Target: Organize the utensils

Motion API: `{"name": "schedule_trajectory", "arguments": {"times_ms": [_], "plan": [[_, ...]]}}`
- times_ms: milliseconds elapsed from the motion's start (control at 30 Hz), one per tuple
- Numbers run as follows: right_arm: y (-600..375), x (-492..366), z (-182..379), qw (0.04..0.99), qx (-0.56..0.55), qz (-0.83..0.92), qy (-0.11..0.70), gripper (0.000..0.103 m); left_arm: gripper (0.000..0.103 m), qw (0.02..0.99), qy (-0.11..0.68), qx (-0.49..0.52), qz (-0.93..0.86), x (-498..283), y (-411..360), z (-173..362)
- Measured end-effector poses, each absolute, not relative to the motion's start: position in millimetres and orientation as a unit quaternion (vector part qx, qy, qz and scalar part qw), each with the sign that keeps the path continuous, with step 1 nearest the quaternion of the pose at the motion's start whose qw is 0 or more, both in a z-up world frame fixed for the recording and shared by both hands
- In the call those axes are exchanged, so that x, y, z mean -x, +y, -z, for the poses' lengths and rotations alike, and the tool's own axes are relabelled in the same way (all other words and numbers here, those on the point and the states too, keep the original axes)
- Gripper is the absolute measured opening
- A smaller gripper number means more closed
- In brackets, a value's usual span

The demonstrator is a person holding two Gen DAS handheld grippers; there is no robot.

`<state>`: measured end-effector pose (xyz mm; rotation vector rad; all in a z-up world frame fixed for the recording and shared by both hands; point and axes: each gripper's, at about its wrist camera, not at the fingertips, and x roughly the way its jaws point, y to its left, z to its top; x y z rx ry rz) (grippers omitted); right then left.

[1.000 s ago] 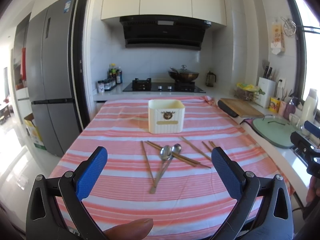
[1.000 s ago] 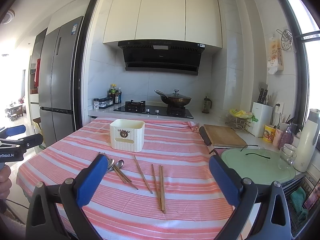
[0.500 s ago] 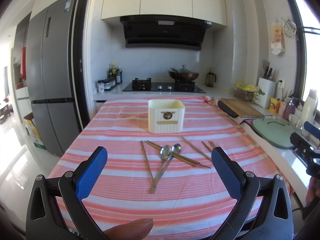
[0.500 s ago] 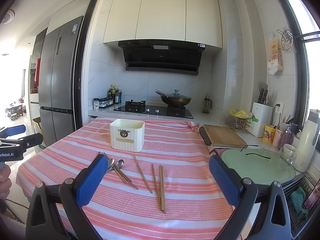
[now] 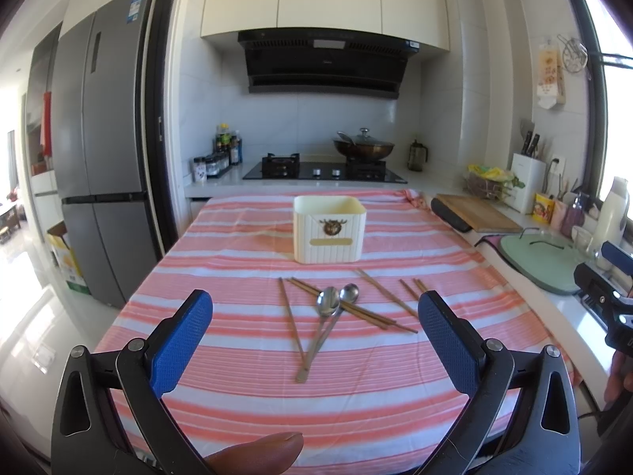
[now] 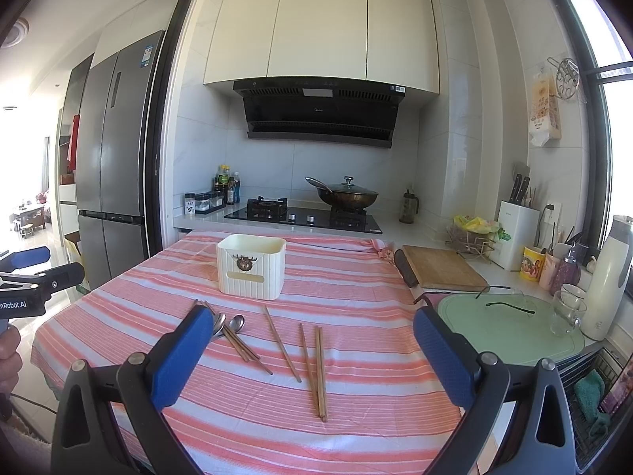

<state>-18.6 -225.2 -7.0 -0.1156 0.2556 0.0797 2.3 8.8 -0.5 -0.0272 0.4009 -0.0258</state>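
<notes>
While both the left gripper and right gripper hang wide open and empty, pinch one spoon mid-handle, clear of the chopsticks, before lifting toward the box.

I barely moved anything: my left gripper and right gripper held wide open over the striped table; the spoons and chopsticks lay unshifted.
</notes>
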Motion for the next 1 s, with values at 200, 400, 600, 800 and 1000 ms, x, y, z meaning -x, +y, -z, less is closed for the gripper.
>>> {"name": "schedule_trajectory", "arguments": {"times_ms": [200, 400, 600, 800, 1000], "plan": [[-225.0, 18.3, 7.5, 0.989, 0.057, -0.039, 0.128, 0.103, 0.103, 0.98, 0.2, 0.014, 0.013, -1.4, 9.7, 0.2], [-225.3, 18.4, 7.2, 0.989, 0.057, -0.039, 0.128, 0.103, 0.103, 0.98, 0.2, 0.015, 0.012, -1.2, 9.3, 1.8], [-225.1, 18.3, 7.8, 0.989, 0.057, -0.039, 0.128, 0.103, 0.103, 0.979, 0.201, 0.015, 0.012, -1.3, 9.4, 1.9], [-225.2, 18.2, 7.6, 0.989, 0.057, -0.039, 0.128, 0.103, 0.103, 0.979, 0.201, 0.015, 0.012, -1.0, 9.8, 2.0], [-226.4, 18.1, 8.6, 0.989, 0.057, -0.039, 0.131, 0.103, 0.103, 0.979, 0.203, 0.016, 0.011, -0.6, 9.1, 4.0]]}}
